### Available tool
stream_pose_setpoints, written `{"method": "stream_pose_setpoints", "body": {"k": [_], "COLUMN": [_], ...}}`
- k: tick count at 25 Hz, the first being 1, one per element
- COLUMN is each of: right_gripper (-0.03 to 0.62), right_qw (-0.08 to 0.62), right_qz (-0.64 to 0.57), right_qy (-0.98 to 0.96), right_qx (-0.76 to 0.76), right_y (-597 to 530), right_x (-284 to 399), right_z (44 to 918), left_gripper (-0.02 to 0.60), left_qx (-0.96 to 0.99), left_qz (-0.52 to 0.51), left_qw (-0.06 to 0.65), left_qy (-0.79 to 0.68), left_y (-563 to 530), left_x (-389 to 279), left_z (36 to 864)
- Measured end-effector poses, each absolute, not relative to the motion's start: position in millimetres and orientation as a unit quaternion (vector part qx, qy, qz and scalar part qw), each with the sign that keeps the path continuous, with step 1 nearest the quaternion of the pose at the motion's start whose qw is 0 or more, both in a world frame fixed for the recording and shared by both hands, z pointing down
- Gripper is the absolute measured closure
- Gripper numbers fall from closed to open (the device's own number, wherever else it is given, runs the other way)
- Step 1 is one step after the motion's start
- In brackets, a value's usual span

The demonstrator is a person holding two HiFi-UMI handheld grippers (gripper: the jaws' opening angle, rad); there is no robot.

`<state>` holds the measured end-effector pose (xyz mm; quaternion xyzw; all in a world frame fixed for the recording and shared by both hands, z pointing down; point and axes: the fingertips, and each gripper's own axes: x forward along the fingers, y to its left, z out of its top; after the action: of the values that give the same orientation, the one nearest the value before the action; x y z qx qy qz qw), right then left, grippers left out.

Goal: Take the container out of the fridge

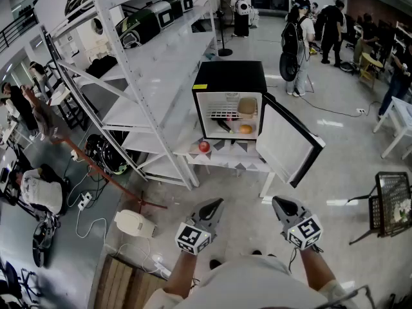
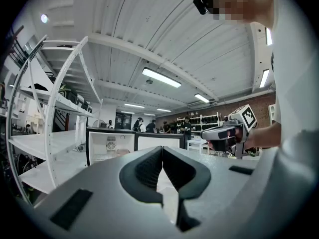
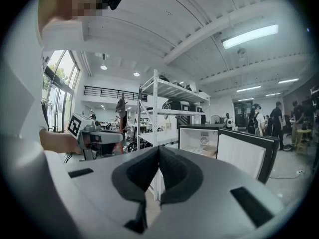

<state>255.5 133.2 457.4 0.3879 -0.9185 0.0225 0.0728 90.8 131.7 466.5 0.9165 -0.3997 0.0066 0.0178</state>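
A small black fridge [image 1: 228,82] stands on a low white table [image 1: 225,159] with its door [image 1: 290,140] swung open to the right. On its upper shelf sits a beige container [image 1: 246,106], with an orange item [image 1: 245,129] and a dark item below it. My left gripper [image 1: 212,206] and right gripper [image 1: 282,203] hover side by side well short of the table, both shut and empty. The left gripper [image 2: 162,151] faces the fridge [image 2: 110,144] and its container [image 2: 122,152]. The right gripper [image 3: 158,151] sees the container [image 3: 209,150] beside the door [image 3: 246,156].
A red apple [image 1: 204,147] lies on the table in front of the fridge. A tall white shelving rack [image 1: 148,76] stands to the left. A white appliance [image 1: 133,224], cables and a wooden crate [image 1: 129,282] lie on the floor at left. A wire basket [image 1: 393,198] is at right; people stand behind.
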Motion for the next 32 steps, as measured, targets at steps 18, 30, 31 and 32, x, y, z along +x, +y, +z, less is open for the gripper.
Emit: {"method": "stream_pose_setpoints", "body": {"k": [18, 30, 31, 32], "right_gripper": [0.588, 0.588, 0.588, 0.588], "right_qw": [0.070, 0.076, 0.077, 0.077], "right_qz": [0.024, 0.029, 0.029, 0.030], "right_qy": [-0.913, -0.904, -0.904, -0.903], "right_qx": [0.401, 0.420, 0.420, 0.421], "right_y": [134, 150, 153, 155], "right_x": [236, 191, 186, 180], "right_z": [455, 462, 463, 465], "left_gripper": [0.577, 0.577, 0.577, 0.577], "left_qx": [0.921, 0.926, 0.927, 0.927], "left_qz": [-0.001, -0.002, -0.001, -0.001], "left_qw": [0.017, 0.021, 0.021, 0.021], "left_qy": [-0.390, -0.377, -0.375, -0.373], "left_y": [133, 148, 149, 151], "left_x": [72, 26, 21, 17], "left_z": [465, 469, 469, 470]}}
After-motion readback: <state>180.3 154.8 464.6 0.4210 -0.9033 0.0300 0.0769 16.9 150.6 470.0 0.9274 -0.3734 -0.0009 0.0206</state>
